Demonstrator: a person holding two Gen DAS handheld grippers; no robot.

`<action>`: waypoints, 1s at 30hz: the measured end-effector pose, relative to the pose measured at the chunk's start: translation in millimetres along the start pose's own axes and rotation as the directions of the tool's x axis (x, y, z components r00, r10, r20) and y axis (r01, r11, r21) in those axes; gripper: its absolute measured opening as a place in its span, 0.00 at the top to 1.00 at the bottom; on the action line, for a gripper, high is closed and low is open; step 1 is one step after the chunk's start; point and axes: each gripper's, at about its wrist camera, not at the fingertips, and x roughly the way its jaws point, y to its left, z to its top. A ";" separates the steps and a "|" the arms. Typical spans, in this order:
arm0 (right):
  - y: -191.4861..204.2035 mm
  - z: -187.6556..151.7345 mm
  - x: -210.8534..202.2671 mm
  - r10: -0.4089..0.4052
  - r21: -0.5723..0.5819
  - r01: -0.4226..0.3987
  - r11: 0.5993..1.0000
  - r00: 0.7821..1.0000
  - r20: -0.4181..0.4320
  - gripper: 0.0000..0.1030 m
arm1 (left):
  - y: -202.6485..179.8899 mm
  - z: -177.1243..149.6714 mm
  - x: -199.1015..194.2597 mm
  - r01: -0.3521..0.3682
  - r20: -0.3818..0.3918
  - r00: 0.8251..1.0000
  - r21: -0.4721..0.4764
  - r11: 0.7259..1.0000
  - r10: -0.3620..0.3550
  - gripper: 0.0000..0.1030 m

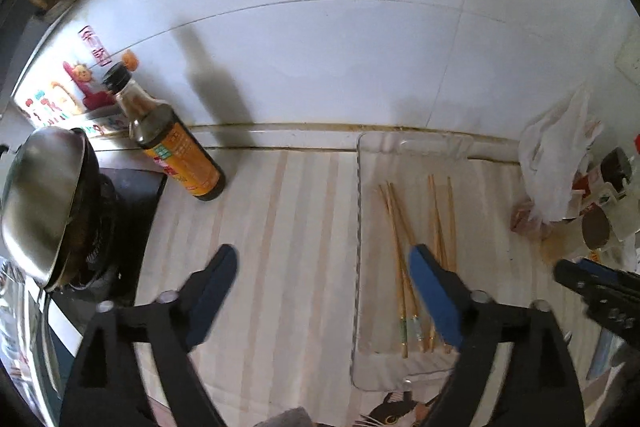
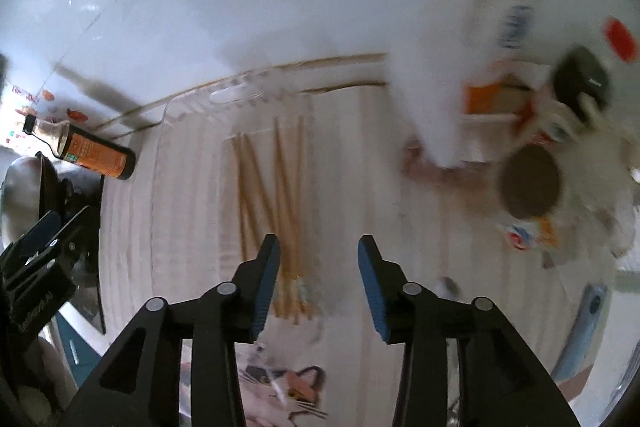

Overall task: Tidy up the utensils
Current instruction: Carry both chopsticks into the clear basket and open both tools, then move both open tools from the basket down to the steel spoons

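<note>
At far left we see a steel pot (image 1: 38, 203) on a black stove (image 1: 116, 227), w/ a dark sauce bottle (image 1: 176, 151) standing just beside it against the white tiled wall (image 1: 320, 47). Our left gripper (image 1: 322, 259) hangs over the striped counter cloth (image 1: 280, 227), jaws spread about as wide as they go, nothing between the pads; its right finger overlaps the near ends of the chopsticks in the pic, but we can't tell if it touches them. The chopsticks (image 1: 416, 247) lie flat in a clear tray (image 1: 360, 211), roughly two pairs side by side, tips toward the wall, patterned ends toward us. Right of the tray our right gripper (image 2: 318, 247) sits w/ jaws about half open & empty, its left finger over the chopstick (image 2: 276, 195) handle ends, the right finger over bare cloth. The right-wrist view is motion-blurred. Farther right, a crumpled white plastic bag (image 1: 560, 155) and a cluster of jars & packets (image 1: 608, 195) crowd the counter's edge. A cat picture (image 2: 288, 387) shows on the cloth below the tray.
</note>
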 end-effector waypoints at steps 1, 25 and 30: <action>-10.4 -6.4 -7.6 -0.001 0.015 0.001 1.000 1.000 0.023 0.52 | 0.3 -5.0 -3.2 0.000 0.011 1.000 -0.007 1.000 0.000 0.00; -247.0 -187.5 4.1 -0.034 0.335 0.052 0.941 0.998 -0.059 0.70 | -198.2 -166.8 19.1 0.282 -0.356 0.911 0.176 0.943 -0.206 0.34; -281.4 -208.7 13.0 -0.010 0.411 0.036 0.911 0.998 -0.067 0.70 | -248.8 -210.0 41.5 0.381 -0.516 0.824 0.197 0.904 -0.235 0.46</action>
